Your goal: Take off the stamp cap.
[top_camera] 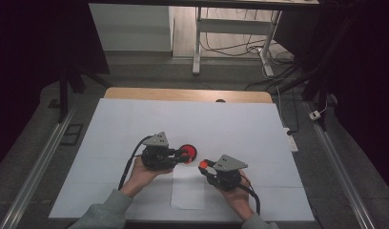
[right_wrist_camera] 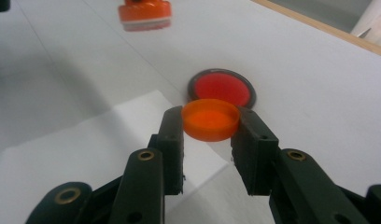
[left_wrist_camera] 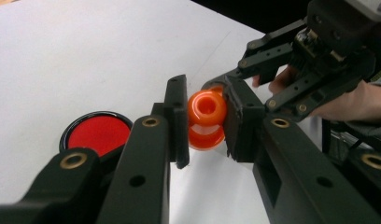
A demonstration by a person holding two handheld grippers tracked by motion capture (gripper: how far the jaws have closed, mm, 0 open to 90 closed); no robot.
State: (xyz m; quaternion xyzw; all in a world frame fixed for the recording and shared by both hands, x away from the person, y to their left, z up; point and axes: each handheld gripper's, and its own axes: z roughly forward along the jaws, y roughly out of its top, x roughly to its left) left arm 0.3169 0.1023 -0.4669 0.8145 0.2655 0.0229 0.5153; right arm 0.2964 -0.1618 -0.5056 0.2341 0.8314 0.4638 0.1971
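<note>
Holding: a person at a table (top_camera: pixel 135 119) covered with white sheet grips a two-jaw tool in each hand, both near the table's front edge, close to its middle.
Left gripper (left_wrist_camera: pixel 205 119): its jaws pinch a small orange spool-shaped piece (left_wrist_camera: pixel 206 119), a rounded ring with a hole on top and a wider flange below, lifted off the sheet.
Left gripper in the high view (top_camera: pixel 183 155): it points toward the right gripper, and the left hand (top_camera: pixel 142 174) enters from the front edge.
Right gripper (right_wrist_camera: pixel 211 123): its jaws pinch a shallow orange cap (right_wrist_camera: pixel 211 119) by its rim, open side up, held above the sheet.
Right gripper in the high view (top_camera: pixel 204 166): it lies just right of the left one, the two tips near each other but apart; the right hand (top_camera: pixel 238 193) holds it.
Red disc (top_camera: pixel 188 151): a flat red round with a dark rim lies on the sheet, just beyond both gripper tips, near the table's middle.
Paper (top_camera: pixel 188 191): a smaller white sheet lies at the front edge, between the two hands.
</note>
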